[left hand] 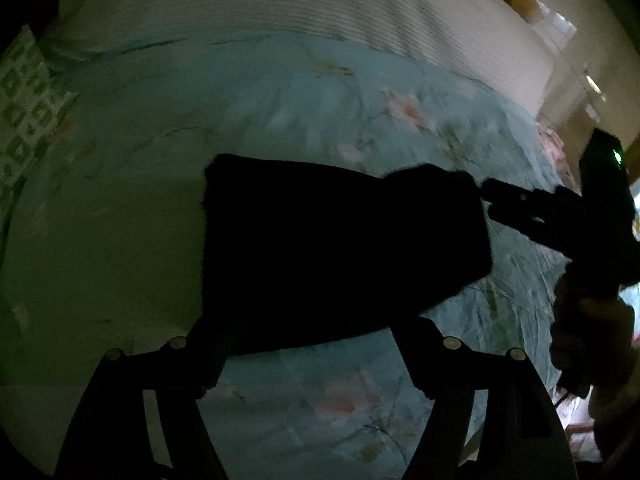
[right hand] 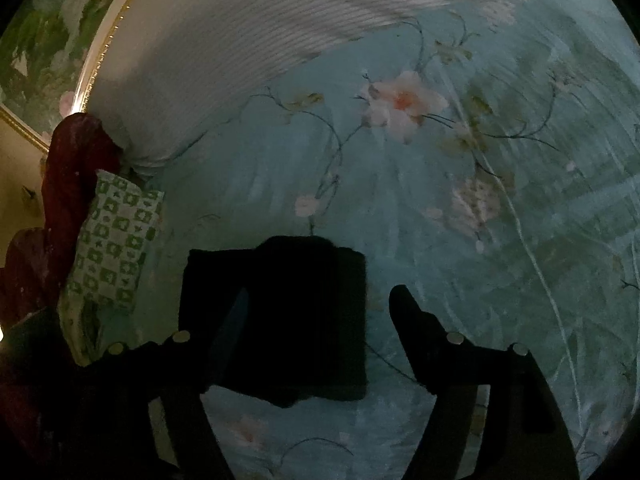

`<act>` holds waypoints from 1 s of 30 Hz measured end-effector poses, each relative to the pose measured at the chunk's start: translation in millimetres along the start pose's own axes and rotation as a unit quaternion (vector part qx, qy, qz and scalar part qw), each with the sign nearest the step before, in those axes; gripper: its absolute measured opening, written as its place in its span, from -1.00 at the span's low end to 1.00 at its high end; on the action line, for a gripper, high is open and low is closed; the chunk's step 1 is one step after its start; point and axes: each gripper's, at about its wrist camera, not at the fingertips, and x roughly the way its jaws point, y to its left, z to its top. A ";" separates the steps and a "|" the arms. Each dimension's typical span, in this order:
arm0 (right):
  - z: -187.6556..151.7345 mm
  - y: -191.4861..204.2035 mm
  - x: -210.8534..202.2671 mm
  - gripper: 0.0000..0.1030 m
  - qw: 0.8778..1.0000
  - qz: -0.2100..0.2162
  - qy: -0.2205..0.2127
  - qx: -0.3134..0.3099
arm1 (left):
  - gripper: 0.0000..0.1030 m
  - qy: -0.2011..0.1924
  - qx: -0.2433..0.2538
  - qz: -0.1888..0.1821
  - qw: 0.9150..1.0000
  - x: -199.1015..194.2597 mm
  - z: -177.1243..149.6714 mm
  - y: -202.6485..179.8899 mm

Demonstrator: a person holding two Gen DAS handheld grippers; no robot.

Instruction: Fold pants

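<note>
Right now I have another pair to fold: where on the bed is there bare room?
Free: the floral sheet right of the folded black pants, and the strip between the pants and the white ribbed blanket. Crowded: the left side, where the green checkered pillow lies near the pants.

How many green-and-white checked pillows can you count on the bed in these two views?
1. The checked pillow lies at the left side of the bed, beside the white ribbed blanket, left of the folded black pants. Others may be out of frame.
</note>
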 end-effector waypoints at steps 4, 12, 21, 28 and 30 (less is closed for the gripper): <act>-1.1 12.5 5.6 0.45 1.000 0.001 0.003 -0.004 | 0.44 -0.003 -0.022 0.003 1.000 -0.9 4.6 21.7; -4.7 20.5 10.1 0.47 1.000 -0.007 0.004 0.001 | 0.46 0.001 -0.025 0.006 1.000 3.2 15.0 37.5; -13.2 6.3 16.3 0.47 0.999 -0.021 0.006 0.031 | 0.47 0.016 -0.053 -0.002 0.998 25.1 28.6 54.1; -18.7 0.5 26.5 0.47 0.999 -0.027 0.011 0.038 | 0.47 0.031 -0.067 0.001 0.997 44.3 36.5 63.1; -18.8 -0.1 28.0 0.47 0.999 -0.024 0.011 0.041 | 0.47 0.033 -0.068 -0.001 0.997 46.5 36.8 62.6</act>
